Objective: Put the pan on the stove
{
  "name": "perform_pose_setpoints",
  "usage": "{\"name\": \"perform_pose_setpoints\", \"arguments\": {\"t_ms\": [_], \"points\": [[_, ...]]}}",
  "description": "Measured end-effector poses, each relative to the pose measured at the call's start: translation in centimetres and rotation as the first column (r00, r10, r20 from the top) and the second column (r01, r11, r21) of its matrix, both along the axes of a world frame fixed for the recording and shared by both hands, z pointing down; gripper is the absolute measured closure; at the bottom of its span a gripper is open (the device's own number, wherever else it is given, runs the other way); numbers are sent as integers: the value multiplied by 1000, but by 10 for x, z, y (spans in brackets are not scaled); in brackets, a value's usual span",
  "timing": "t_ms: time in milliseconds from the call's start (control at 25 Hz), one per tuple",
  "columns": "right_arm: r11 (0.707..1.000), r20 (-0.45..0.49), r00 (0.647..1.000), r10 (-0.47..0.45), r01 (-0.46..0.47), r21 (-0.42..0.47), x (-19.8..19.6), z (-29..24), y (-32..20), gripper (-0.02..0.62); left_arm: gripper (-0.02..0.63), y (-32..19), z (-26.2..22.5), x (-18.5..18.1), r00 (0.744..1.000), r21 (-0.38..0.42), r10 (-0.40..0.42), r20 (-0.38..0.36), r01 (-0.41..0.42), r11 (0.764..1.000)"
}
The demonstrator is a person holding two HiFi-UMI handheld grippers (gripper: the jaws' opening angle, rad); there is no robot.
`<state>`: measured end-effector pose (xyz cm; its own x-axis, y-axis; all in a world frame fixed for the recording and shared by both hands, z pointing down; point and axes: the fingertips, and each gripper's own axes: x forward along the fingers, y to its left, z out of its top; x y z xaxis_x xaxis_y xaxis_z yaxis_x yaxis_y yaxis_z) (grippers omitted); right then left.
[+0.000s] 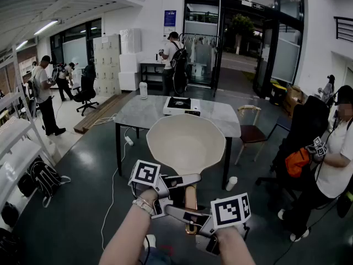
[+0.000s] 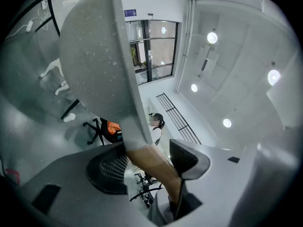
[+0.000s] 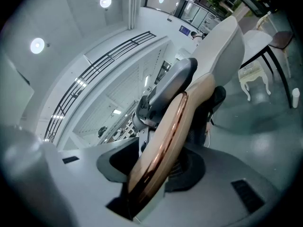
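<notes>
Cream pan (image 1: 186, 142) held up, short of bench (image 1: 138, 112).
Left claw (image 2: 149, 162) and right claw (image 3: 158, 164) both clamp its wooden handle (image 1: 191, 199).

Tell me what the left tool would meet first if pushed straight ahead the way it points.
The pan handle, which is clamped in the left tool. Past it the way looks free, though depth is unclear.
</notes>
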<state>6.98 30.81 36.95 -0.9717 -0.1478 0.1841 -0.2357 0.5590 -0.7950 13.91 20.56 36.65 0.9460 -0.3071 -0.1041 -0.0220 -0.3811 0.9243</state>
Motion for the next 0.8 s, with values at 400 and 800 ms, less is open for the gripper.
{"name": "perform_pose_setpoints", "arguments": {"t_ms": [400,800], "points": [[1000,0,1000,4,-4,-4,-8,-8,-20,419,328,-22,-6,-6,1000,12,6,6,-6,1000],[1000,0,1000,17,-17,-27,-23,-10,-61,422,328,-62,-6,-19,1000,-9,19,4,-19,1000]]}}
